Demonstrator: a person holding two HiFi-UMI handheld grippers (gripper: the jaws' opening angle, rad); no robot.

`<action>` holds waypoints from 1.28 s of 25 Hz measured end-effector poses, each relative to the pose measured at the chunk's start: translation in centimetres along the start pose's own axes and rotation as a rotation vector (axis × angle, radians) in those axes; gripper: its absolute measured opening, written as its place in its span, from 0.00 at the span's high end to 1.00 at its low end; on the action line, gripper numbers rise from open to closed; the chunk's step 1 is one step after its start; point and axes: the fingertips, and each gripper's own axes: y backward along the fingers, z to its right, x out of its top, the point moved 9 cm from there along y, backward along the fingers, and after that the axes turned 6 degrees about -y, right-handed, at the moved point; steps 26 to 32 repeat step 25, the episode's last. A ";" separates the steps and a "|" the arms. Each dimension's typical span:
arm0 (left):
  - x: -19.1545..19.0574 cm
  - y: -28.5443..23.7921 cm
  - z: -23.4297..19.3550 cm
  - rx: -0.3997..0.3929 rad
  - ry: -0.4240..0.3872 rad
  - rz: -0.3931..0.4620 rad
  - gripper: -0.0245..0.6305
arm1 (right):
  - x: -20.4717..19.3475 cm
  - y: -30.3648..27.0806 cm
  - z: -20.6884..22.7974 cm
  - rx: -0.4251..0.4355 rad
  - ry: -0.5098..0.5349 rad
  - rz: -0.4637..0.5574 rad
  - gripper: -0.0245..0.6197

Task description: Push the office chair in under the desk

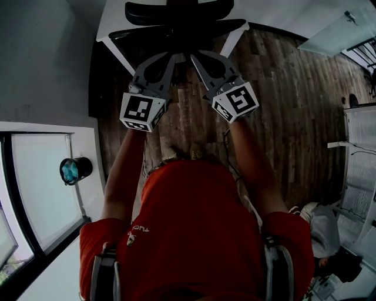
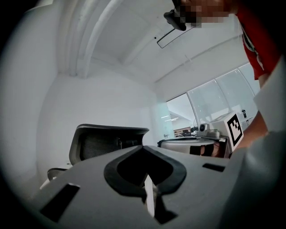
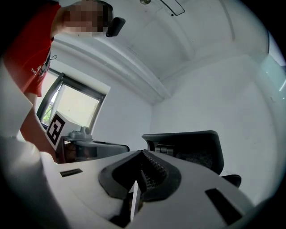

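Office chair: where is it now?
Top centre of the head view: the office chair sits just beyond the tips of the left tongs and right tongs.

place: office | cues: office chair (image 2: 103, 143), desk (image 1: 114, 14), large glass panes (image 2: 210, 100)

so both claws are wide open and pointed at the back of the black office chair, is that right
Not wide open: both claws are shut. The left gripper view shows the left claw with its jaws together and nothing between them, and the right gripper view shows the same for the right claw. They do point at the back of the black office chair.
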 end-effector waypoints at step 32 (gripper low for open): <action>-0.3 -0.2 -0.6 -0.020 0.003 -0.004 0.95 | -0.5 -0.1 0.5 -0.008 0.004 -0.021 0.92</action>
